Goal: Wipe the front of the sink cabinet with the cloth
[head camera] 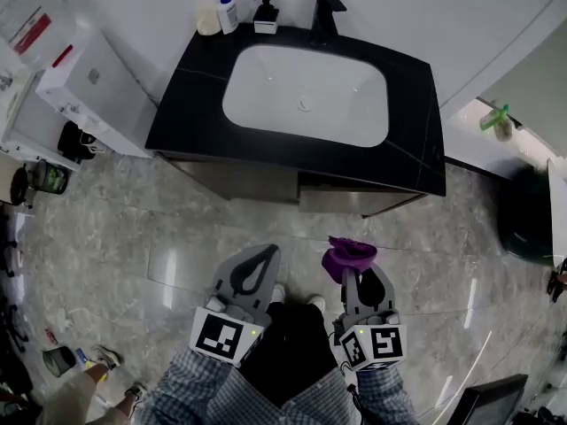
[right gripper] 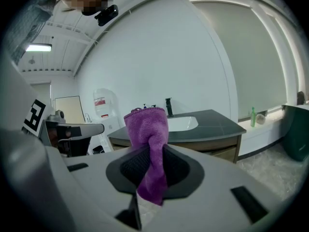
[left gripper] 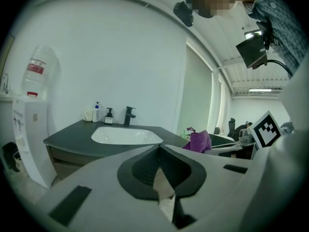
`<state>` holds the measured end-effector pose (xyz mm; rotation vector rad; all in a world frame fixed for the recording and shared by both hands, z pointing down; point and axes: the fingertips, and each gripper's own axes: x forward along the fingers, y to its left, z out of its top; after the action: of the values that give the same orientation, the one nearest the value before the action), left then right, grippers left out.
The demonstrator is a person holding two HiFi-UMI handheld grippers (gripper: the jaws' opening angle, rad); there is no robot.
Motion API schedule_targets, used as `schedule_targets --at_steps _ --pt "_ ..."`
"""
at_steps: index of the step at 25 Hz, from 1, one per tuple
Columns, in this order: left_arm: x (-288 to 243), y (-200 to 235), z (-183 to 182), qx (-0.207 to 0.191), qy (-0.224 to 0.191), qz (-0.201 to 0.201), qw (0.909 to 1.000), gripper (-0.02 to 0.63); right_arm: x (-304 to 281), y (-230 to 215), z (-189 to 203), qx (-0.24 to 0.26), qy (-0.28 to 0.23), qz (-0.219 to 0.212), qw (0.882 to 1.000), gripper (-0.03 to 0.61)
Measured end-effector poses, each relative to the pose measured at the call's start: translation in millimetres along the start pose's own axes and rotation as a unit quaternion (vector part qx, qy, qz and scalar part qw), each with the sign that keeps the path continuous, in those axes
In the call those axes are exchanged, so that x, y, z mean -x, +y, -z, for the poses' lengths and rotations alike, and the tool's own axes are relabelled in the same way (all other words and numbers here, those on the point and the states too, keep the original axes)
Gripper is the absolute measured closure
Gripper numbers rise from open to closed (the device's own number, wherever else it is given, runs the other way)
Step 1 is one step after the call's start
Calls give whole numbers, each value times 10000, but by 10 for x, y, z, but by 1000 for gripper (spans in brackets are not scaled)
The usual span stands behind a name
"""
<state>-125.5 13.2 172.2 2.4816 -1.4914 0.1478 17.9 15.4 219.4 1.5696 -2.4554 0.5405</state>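
the right gripper [head camera: 356, 278] has its jaws pinching the purple cloth [head camera: 348, 257], which bunches up beyond the tips and hangs down between the pads in the right gripper view. the left gripper [head camera: 259, 266] has its jaws pressed together on nothing. in the head view both are held low over the marble floor [head camera: 106, 228], side by side, and both point toward twelve o'clock. the front of the sink cabinet [head camera: 257, 182] lies at twelve o'clock from the cloth, well apart from it, and its long axis runs from nine to three o'clock under the edge of the black surface [head camera: 190, 113]. both grippers look about equally far from the panel, but the right one carries the cloth, so the wipe would seem to fall to it, and no wiping looks begun yet. the surface holds a white basin [head camera: 306, 96], with a black faucet [head camera: 326, 11] at its twelve o'clock and pump bottles [head camera: 227, 9] toward eleven. a white water dispenser [head camera: 84, 87] stands at nine o'clock of the cabinet, a green bottle [head camera: 498, 120] sits on a ledge at three o'clock, and a dark bin [head camera: 527, 215] stands near four o'clock.
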Motion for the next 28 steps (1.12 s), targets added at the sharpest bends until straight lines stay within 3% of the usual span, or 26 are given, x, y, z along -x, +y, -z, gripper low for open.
schedule_targets --at_steps 10,13,17,28 --pt "-476 352 870 531 232 -291 9979 603 -873 -104 704 -59 322 -347 9989 505" --pt "-503 414 1119 443 472 -242 9976 603 -1150 -84 822 29 340 -444 9984 505" --pt "-549 472 1253 602 489 -257 9967 603 -1494 -77 931 87 377 -550 9977 505" --pt "-446 991 1384 394 557 -853 9940 603 -2234 96 1191 -89 542 -826 9951 505"
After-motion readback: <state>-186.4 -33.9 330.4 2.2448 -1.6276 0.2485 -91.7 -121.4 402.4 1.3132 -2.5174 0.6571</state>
